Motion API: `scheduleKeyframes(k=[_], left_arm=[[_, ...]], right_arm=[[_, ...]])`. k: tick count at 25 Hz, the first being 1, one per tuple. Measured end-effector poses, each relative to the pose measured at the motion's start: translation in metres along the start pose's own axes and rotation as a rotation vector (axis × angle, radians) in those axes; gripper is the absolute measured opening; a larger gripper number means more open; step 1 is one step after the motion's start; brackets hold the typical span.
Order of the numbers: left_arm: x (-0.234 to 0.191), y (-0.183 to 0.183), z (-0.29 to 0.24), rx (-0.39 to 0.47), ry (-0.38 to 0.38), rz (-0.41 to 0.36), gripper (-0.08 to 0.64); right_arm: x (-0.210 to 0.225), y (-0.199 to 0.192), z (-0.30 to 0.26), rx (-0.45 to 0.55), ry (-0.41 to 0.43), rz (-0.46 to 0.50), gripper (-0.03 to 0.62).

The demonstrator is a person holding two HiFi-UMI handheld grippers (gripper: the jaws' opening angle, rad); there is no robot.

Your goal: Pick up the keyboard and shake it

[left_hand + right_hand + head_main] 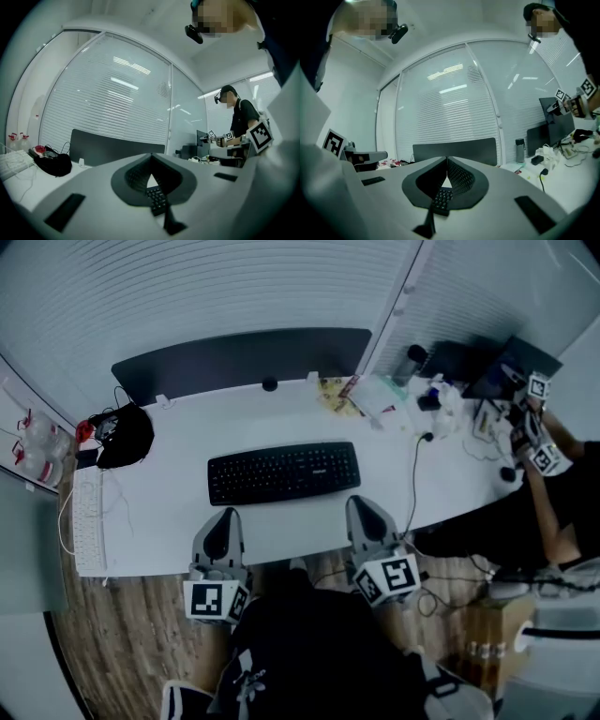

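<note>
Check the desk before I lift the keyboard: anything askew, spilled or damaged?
Nothing stands out. The black keyboard lies flat, keys up, roughly square to the white desk; the left gripper and right gripper, both shut, sit short of it. Loose items crowd the desk's right end.

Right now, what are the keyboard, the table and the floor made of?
The keyboard looks like black matte plastic: dull keys, no glare. The table seems smooth white laminate or painted board; hard to tell which. The floor looks like wood planks, with brown grain lines.
</note>
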State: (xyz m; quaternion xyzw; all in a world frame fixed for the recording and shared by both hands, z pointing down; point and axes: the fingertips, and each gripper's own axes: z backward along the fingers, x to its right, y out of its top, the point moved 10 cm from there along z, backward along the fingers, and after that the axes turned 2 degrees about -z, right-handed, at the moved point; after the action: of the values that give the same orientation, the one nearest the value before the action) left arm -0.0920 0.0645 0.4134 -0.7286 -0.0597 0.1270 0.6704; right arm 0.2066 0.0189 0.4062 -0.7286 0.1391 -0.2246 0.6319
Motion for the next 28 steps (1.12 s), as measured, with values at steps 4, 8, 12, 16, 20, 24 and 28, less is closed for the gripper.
scheduleKeyframes(k=[4, 8, 12, 16, 20, 24, 28], left_arm=[[0.017, 0.003, -0.023, 0.031, 0.024, -0.007, -0.002], [0.026, -0.001, -0.033, 0.035, 0.017, -0.024, -0.002], [0.024, -0.008, -0.037, -0.012, 0.049, -0.050, -0.002], [0.015, -0.010, -0.046, -0.014, 0.098, -0.022, -0.003], [0.006, -0.014, -0.053, -0.041, 0.111, -0.015, -0.002], [-0.011, -0.014, -0.054, -0.060, 0.120, 0.004, -0.002], [-0.034, -0.014, -0.056, -0.076, 0.123, 0.018, -0.002]], right_arm=[[0.031, -0.001, -0.014, -0.023, 0.026, -0.006, 0.005], [0.052, -0.001, -0.027, -0.041, 0.034, -0.019, 0.005], [0.063, -0.005, -0.033, -0.074, 0.041, -0.031, 0.005], [0.071, -0.006, -0.039, -0.087, 0.034, -0.044, 0.005], [0.080, -0.010, -0.045, -0.106, -0.002, -0.036, 0.005], [0.075, -0.006, -0.058, -0.094, -0.019, -0.043, 0.006], [0.064, 0.003, -0.070, -0.094, -0.028, -0.011, 0.005]])
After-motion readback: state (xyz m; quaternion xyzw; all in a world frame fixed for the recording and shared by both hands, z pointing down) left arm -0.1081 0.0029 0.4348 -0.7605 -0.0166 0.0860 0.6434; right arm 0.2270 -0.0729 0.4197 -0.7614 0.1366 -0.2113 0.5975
